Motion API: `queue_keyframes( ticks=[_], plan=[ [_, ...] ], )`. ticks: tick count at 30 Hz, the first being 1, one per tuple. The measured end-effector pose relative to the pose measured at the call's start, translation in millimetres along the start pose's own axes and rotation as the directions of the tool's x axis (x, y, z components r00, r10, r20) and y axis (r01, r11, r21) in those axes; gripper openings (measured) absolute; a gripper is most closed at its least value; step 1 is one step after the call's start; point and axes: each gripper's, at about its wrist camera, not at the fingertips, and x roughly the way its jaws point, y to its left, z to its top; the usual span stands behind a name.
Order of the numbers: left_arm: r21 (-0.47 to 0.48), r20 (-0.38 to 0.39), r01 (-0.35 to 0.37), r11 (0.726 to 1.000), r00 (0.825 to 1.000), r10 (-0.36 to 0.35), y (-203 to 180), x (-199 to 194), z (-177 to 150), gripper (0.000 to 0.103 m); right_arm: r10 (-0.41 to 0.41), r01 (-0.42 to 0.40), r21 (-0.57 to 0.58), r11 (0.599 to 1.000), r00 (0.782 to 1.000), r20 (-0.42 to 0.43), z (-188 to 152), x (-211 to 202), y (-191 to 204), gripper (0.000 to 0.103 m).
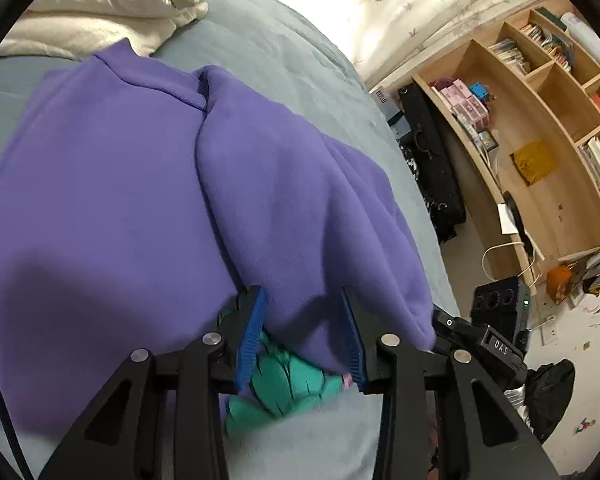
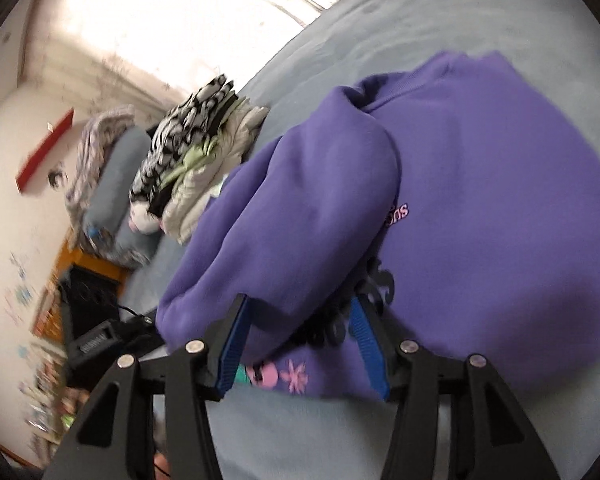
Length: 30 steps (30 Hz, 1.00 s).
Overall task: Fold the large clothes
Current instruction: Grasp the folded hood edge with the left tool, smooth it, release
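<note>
Both claws angled down over the bed (image 1: 284, 52). Left claw (image 1: 304, 304) spread, purple sweatshirt (image 1: 120, 184) fabric lying between the blue pads (image 1: 252, 332), not pinched. Right claw (image 2: 300, 312) likewise spread over a folded sleeve edge, pads clear. Sweatshirt lies part-folded on the grey-blue bedding. Stack of folded clothes (image 2: 196, 160) just beyond it; wooden shelf unit (image 1: 540, 120) beside the bed.

Right wrist view smears the shelf clutter (image 2: 44, 380) past reading. The sweatshirt's (image 2: 480, 208) pink lettering (image 2: 400, 213) tucks under a fold, and its green print (image 1: 284, 380) sits half covered.
</note>
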Motion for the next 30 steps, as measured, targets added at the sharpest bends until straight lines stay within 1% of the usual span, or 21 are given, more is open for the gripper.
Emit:
queue_keyframes(
  ticks=[1, 2, 5, 8, 9, 10, 11, 12, 13, 15, 17, 18, 20, 21, 22, 23, 24, 26, 28, 29, 30],
  plan=[
    [-0.004, -0.001, 0.004, 1.000, 1.000, -0.004, 3.2, 6.4, 1.7, 0.039, 0.018, -0.018, 0.022, 1.000, 1.000, 0.002, 2.8, 4.5, -4.3, 0.052],
    [-0.009, -0.003, 0.009, 1.000, 1.000, -0.009, 6.1, 12.5, 2.9, 0.043, 0.037, -0.037, 0.034, 0.999, 0.999, 0.004, 5.3, 9.1, -6.9, 0.052],
    [-0.018, 0.013, 0.020, 1.000, 1.000, -0.020, 9.5, 27.0, 6.3, 0.045, 0.059, -0.060, 0.031, 0.998, 0.998, 0.020, 11.1, 18.4, -5.8, 0.052],
    [-0.028, 0.039, 0.021, 0.999, 0.999, -0.020, 3.1, 35.1, 11.7, 0.045, 0.049, -0.050, 0.019, 0.999, 0.998, 0.048, 17.7, 23.0, -1.2, 0.052],
    [-0.031, 0.049, 0.024, 0.999, 0.999, -0.022, 0.9, 34.9, 13.1, 0.045, 0.027, -0.027, 0.002, 1.000, 0.998, 0.063, 20.5, 24.3, 3.6, 0.049],
    [-0.033, 0.064, 0.023, 0.999, 0.998, -0.021, -2.2, 34.7, 15.0, 0.042, 0.009, -0.008, -0.014, 1.000, 0.998, 0.066, 22.9, 25.7, 7.1, 0.045],
    [-0.032, 0.086, 0.003, 0.999, 0.996, 0.000, -6.4, 33.5, 17.4, 0.025, -0.009, 0.012, -0.031, 0.999, 0.998, 0.067, 26.0, 27.4, 10.6, 0.031],
    [-0.027, 0.103, -0.027, 0.999, 0.994, 0.030, -10.6, 32.3, 20.4, 0.011, -0.030, 0.034, -0.056, 0.998, 0.997, 0.069, 28.9, 28.9, 17.0, 0.017],
    [-0.023, 0.116, -0.079, 0.997, 0.990, 0.081, -16.0, 31.1, 23.9, 0.011, -0.060, 0.066, -0.079, 0.995, 0.995, 0.082, 30.7, 28.4, 22.4, 0.016],
    [-0.012, 0.157, -0.181, 0.983, 0.971, 0.181, -28.5, 26.7, 29.2, 0.009, -0.104, 0.117, -0.112, 0.987, 0.988, 0.112, 32.6, 24.4, 30.6, 0.014],
    [0.000, 0.181, -0.312, 0.950, 0.934, 0.307, -40.1, 23.3, 31.6, 0.009, -0.157, 0.176, -0.132, 0.976, 0.977, 0.145, 32.2, 18.8, 38.9, 0.013],
    [0.002, 0.178, -0.347, 0.938, 0.923, 0.341, -41.6, 24.1, 31.3, 0.009, -0.205, 0.226, -0.133, 0.965, 0.967, 0.152, 30.4, 18.4, 41.1, 0.013],
    [-0.002, 0.127, -0.409, 0.913, 0.905, 0.406, -38.3, 33.4, 25.6, 0.009, -0.274, 0.289, -0.124, 0.949, 0.954, 0.125, 23.5, 24.9, 34.3, 0.013],
    [0.001, 0.089, -0.445, 0.895, 0.892, 0.444, -34.9, 43.0, 21.1, 0.010, -0.308, 0.318, -0.114, 0.941, 0.946, 0.096, 18.0, 31.4, 27.0, 0.013],
    [0.003, 0.065, -0.468, 0.884, 0.882, 0.467, -29.9, 51.4, 15.9, 0.010, -0.315, 0.323, -0.101, 0.941, 0.946, 0.080, 13.9, 36.1, 20.2, 0.014],
    [-0.002, 0.070, -0.469, 0.883, 0.881, 0.468, -25.3, 54.5, 11.4, 0.012, -0.308, 0.315, -0.086, 0.945, 0.948, 0.080, 11.5, 36.2, 15.2, 0.013],
    [-0.009, 0.085, -0.460, 0.888, 0.884, 0.459, -24.3, 54.3, 10.0, 0.012, -0.296, 0.302, -0.074, 0.950, 0.952, 0.080, 11.4, 35.0, 12.6, 0.013],
    [-0.026, 0.082, -0.440, 0.898, 0.894, 0.440, -22.6, 51.9, 12.1, 0.013, -0.268, 0.272, -0.048, 0.961, 0.961, 0.069, 13.7, 30.1, 10.1, 0.015],
    [-0.047, 0.073, -0.422, 0.906, 0.903, 0.424, -21.6, 48.4, 14.0, 0.017, -0.260, 0.262, -0.045, 0.964, 0.964, 0.053, 15.9, 25.8, 12.3, 0.020],
    [-0.049, 0.072, -0.414, 0.909, 0.906, 0.417, -15.0, 39.9, 13.6, 0.020, -0.270, 0.272, -0.052, 0.961, 0.962, 0.045, 16.4, 22.8, 14.3, 0.022],
    [-0.048, 0.073, -0.417, 0.907, 0.905, 0.420, -14.6, 35.6, 13.9, 0.027, -0.281, 0.283, -0.060, 0.957, 0.959, 0.040, 15.4, 20.1, 16.2, 0.025]
  ],
)
